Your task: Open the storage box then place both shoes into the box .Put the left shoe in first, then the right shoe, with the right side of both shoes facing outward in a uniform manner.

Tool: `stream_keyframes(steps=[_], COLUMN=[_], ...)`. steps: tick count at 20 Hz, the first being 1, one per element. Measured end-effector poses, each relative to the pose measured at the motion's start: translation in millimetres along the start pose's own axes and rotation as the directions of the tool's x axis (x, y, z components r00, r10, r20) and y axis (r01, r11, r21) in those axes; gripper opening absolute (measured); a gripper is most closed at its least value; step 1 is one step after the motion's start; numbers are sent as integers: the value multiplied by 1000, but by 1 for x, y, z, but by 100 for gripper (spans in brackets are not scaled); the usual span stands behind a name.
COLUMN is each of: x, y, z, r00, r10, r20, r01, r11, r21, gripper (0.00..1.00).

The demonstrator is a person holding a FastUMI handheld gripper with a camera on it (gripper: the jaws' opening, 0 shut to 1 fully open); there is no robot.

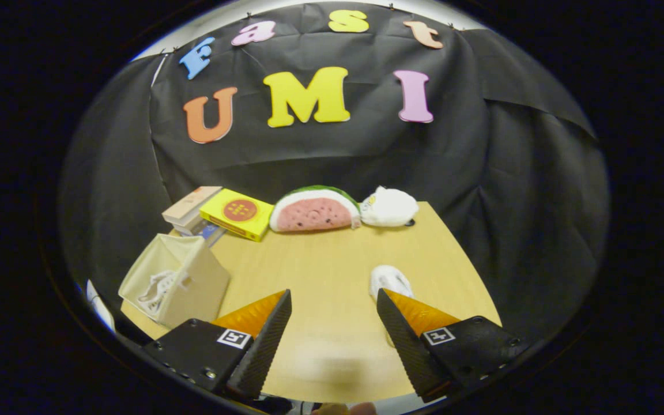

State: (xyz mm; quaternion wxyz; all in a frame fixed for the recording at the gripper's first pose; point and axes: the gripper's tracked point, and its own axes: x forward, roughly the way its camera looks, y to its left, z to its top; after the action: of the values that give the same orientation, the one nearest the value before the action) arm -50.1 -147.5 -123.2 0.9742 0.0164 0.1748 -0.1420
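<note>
With one shoe already in the open box at near left: gripper fingers spread, empty. Second shoe on surface, just beyond right finger. Risk: wrong side outward from careless grasp.

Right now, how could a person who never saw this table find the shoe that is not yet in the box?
Start at the wooden table. The open gripper hovers over its near edge. Just beyond the right finger lies a small white shoe, alone on bare wood, while the other shoe sits inside the beige storage box left of the fingers.
</note>
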Motion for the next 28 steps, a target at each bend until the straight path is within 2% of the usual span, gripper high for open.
stream_keyframes(steps=[3, 6, 12, 14, 16, 18, 20, 22, 23, 24, 28], x=[31, 69, 143, 161, 177, 185, 192, 194, 195, 194, 177], y=[-64, -91, -125, -127, -122, -118, -115, -117, -122, -121, -105], z=[-38, -70, -94, -95, -99, -102, -103, -107, -109, -110, -104], r00=[997, 995, 984, 980, 974, 966, 958, 952, 947, 941, 921], r10=[-74, -41, -3, 17, 40, 55, 63, 29, 10, 8, 36], r20=[-37, -93, -177, -199, -224, -253, -280, -306, -320, -338, -388], r01=[70, 27, -19, -39, -66, -82, -87, -51, -33, -31, -25], r11=[994, 988, 993, 993, 992, 992, 993, 997, 997, 997, 999], r21=[-88, -150, -119, -111, -109, -97, -75, -64, -67, -64, 34], gripper=[92, 92, 92, 80, 79, 64, 44, 23, 17, 4, 0])
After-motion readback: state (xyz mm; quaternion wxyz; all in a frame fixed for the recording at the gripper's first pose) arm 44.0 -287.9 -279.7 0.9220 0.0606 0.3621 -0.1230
